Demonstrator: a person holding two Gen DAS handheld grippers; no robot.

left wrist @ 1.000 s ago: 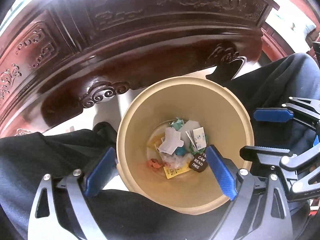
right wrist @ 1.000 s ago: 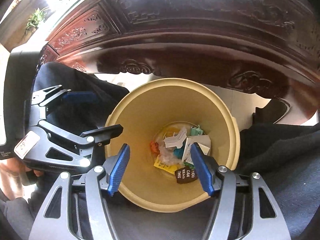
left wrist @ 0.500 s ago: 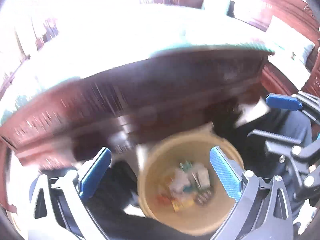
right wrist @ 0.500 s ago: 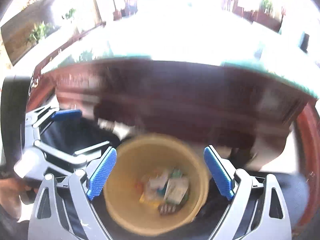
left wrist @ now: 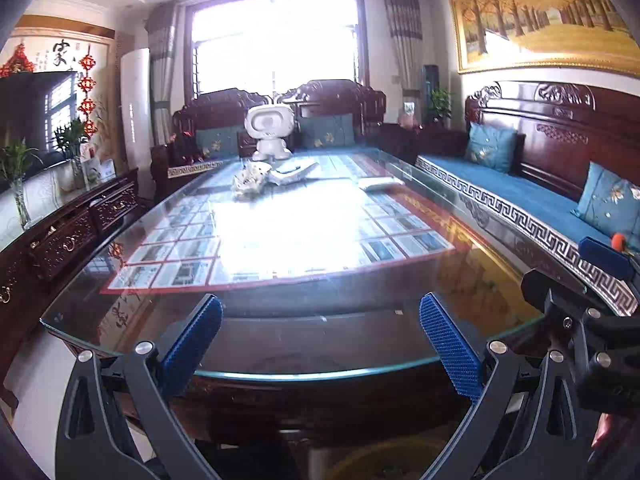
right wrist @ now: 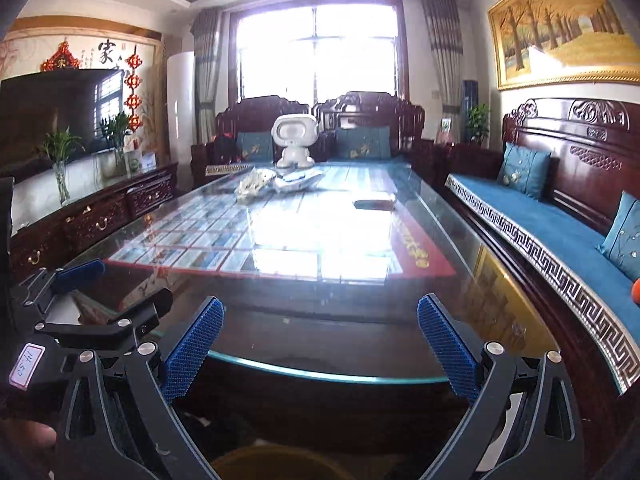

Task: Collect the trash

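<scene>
Both grippers are level, open and empty, at the near edge of a long glass-topped table. My left gripper and my right gripper have blue pads wide apart. The yellow trash bin's rim shows at the bottom of the right wrist view, below the table edge; in the left wrist view it shows dimly. Crumpled white paper lies far down the table, also in the right wrist view. My right gripper also shows at the right edge of the left view.
A white robot toy stands at the table's far end beside a white dish. A flat dark object lies at the right middle. A blue-cushioned wooden bench runs along the right; a carved sideboard along the left.
Both grippers have swung up from pointing down into the trash bin to pointing level over the table. The bin has dropped to the bottom edge of view. The right gripper's jaws have opened wider.
</scene>
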